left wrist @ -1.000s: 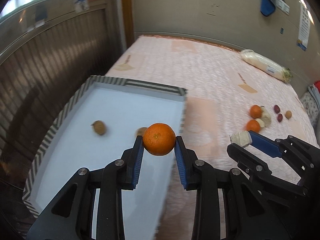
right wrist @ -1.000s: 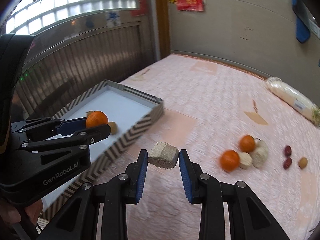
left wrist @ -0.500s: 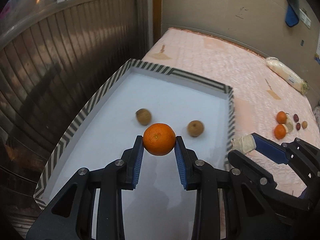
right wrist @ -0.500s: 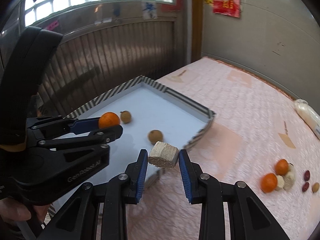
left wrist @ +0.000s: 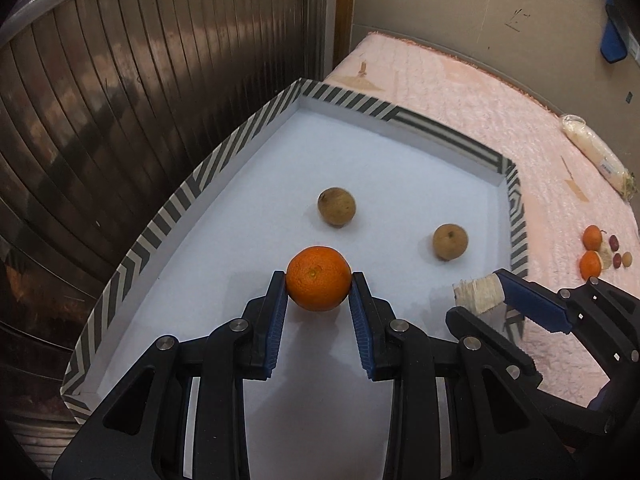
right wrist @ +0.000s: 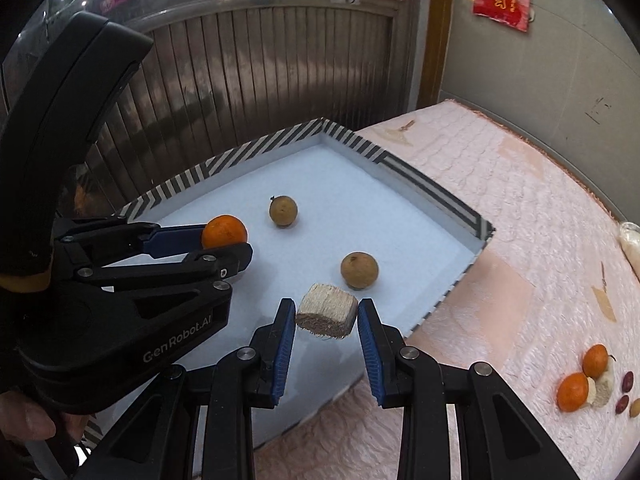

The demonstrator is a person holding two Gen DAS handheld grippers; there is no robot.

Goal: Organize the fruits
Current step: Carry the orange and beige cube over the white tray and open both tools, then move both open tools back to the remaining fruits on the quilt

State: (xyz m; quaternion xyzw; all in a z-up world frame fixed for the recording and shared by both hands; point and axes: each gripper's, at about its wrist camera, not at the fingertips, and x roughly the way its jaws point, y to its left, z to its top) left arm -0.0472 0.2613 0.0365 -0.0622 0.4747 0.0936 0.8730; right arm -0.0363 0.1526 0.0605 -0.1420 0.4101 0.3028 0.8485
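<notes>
My left gripper [left wrist: 319, 289] is shut on an orange [left wrist: 319, 278] and holds it above the white floor of a striped-rim tray [left wrist: 168, 216]. The orange also shows in the right wrist view [right wrist: 224, 232]. My right gripper [right wrist: 327, 316] is shut on a pale fibrous chunk [right wrist: 327, 311], over the tray's near right part; the chunk shows in the left wrist view [left wrist: 478, 294]. Two brown round fruits [left wrist: 337, 207] [left wrist: 450, 241] lie in the tray.
The tray [right wrist: 424, 188] sits on a pink quilted surface [right wrist: 520, 208]. At the far right lie two oranges [right wrist: 573, 392] [right wrist: 595, 361], pale chunks and small dark red fruits [right wrist: 627, 381]. A white wrapped bundle [left wrist: 596, 152] lies farther back. A ribbed metal wall [left wrist: 120, 80] borders the left.
Both grippers have moved left and forward over the tray, still holding the orange and the chunk. The tray and its two brown fruits now look nearer.
</notes>
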